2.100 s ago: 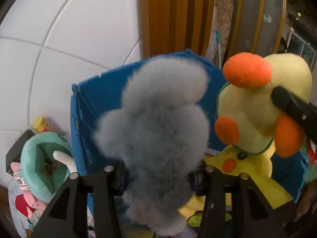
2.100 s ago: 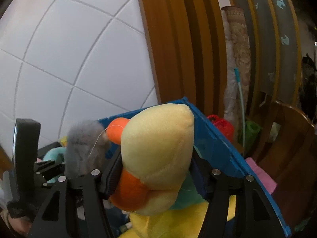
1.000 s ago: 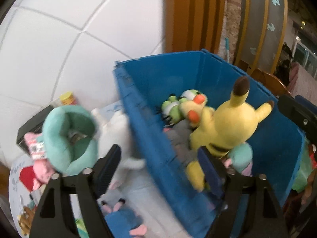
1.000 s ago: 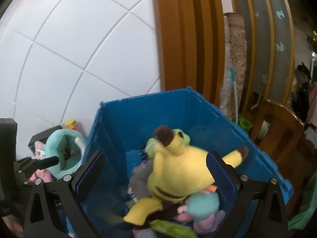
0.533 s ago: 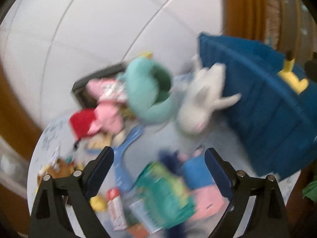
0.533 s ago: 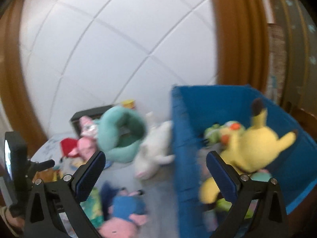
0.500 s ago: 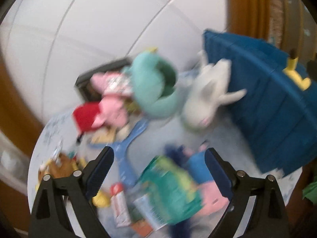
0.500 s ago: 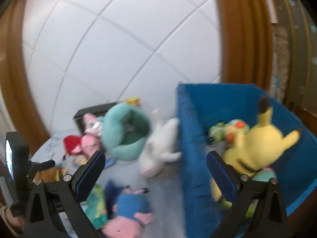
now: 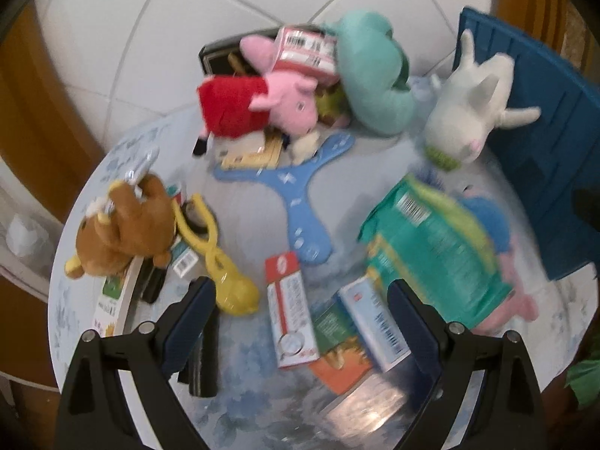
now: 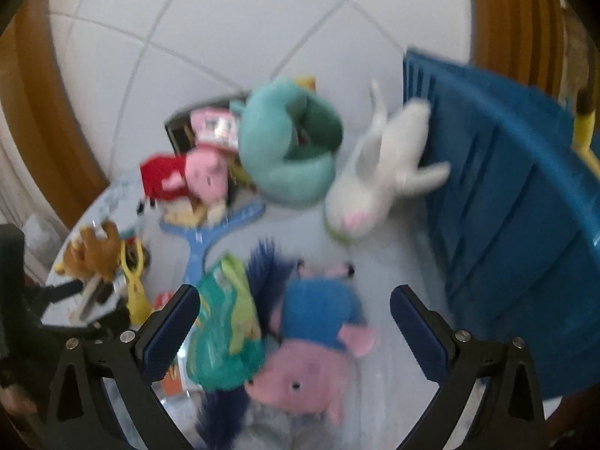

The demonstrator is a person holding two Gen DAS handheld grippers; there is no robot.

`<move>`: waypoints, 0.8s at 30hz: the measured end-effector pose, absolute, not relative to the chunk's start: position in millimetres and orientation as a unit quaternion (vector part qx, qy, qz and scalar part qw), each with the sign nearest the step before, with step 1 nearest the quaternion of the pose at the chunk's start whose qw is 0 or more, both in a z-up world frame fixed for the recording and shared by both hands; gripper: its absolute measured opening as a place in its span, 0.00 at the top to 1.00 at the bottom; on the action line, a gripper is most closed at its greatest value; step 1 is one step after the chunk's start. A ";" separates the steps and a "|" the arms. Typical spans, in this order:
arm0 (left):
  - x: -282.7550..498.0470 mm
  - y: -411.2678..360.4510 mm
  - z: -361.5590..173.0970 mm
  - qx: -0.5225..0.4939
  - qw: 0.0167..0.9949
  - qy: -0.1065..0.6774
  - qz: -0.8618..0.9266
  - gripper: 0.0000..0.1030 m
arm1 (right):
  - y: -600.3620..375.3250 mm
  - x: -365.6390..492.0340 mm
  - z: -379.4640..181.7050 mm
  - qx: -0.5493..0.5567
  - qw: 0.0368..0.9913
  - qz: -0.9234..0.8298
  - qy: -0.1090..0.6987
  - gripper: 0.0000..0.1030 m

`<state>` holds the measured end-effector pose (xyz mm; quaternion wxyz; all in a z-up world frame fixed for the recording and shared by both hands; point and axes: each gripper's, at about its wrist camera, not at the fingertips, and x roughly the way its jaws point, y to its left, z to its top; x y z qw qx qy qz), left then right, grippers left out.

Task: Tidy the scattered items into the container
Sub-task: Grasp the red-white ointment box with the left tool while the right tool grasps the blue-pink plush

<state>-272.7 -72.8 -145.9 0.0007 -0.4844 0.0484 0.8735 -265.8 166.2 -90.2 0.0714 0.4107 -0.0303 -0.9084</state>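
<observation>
Both grippers are open and empty above a round table strewn with toys. My left gripper (image 9: 300,307) hovers over small boxes (image 9: 290,322) and a green packet (image 9: 431,251). My right gripper (image 10: 294,318) hovers over a pink pig plush in blue (image 10: 311,341). The blue bin (image 9: 543,105) stands at the right, also in the right wrist view (image 10: 517,225). A white rabbit plush (image 9: 468,112) leans on its wall. A pig plush in red (image 9: 258,105), a teal neck pillow (image 9: 375,75), a brown bear (image 9: 120,228) and a blue boomerang (image 9: 292,195) lie about.
A yellow slingshot toy (image 9: 217,262) and a book (image 9: 116,300) lie at the table's left edge. A white tiled wall (image 9: 187,18) rises behind the table. A yellow plush ear (image 10: 583,127) sticks up from inside the bin.
Both grippers let go of the grey and yellow plush over the bin, opened, then swung left and down to face the cluttered table.
</observation>
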 end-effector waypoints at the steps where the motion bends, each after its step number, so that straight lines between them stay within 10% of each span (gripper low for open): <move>1: -270.1 -77.5 -151.3 -0.487 -0.001 0.051 0.872 0.09 | 165.4 -264.2 -100.4 0.422 0.073 -0.903 -0.032 0.00; 24: -290.2 -105.5 -243.0 -0.558 -0.018 0.007 0.830 0.09 | 164.9 -280.2 -151.7 0.468 0.064 -0.879 -0.063 0.07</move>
